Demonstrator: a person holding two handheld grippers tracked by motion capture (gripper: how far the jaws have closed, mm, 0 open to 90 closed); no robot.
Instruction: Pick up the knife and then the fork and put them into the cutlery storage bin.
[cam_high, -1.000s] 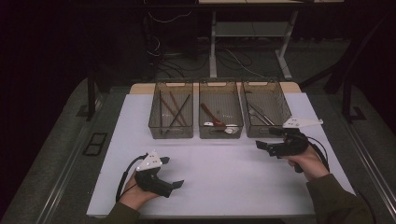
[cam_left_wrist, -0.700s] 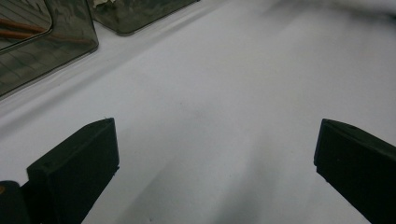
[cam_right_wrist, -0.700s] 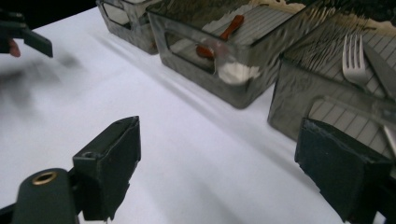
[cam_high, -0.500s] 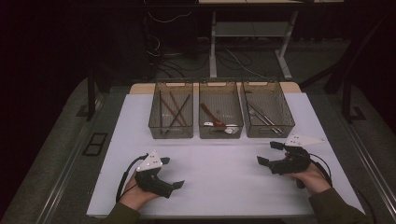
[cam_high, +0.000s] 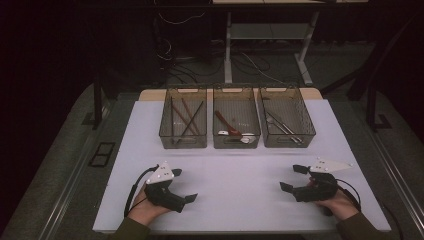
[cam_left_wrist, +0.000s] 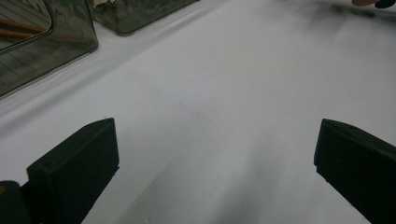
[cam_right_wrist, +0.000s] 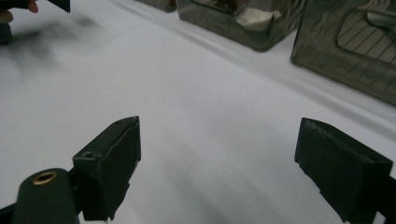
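Observation:
My left gripper rests on the white mat at the near left, held by a hand, its jaws wide open and empty. At the near right my right gripper sits low over the mat, open as well, with nothing between its jaws. In the left gripper view the left gripper frames bare mat. The right gripper likewise frames bare mat in the right gripper view.
Three clear bins stand in a row at the mat's far side. The left bin holds brown sticks, the middle bin a reddish spoon and a pale one, and the right bin metal utensils. Dark floor and table legs lie beyond.
My right gripper has drawn back from the right bin toward the near edge and come down close to the mat. The left gripper has stayed put.

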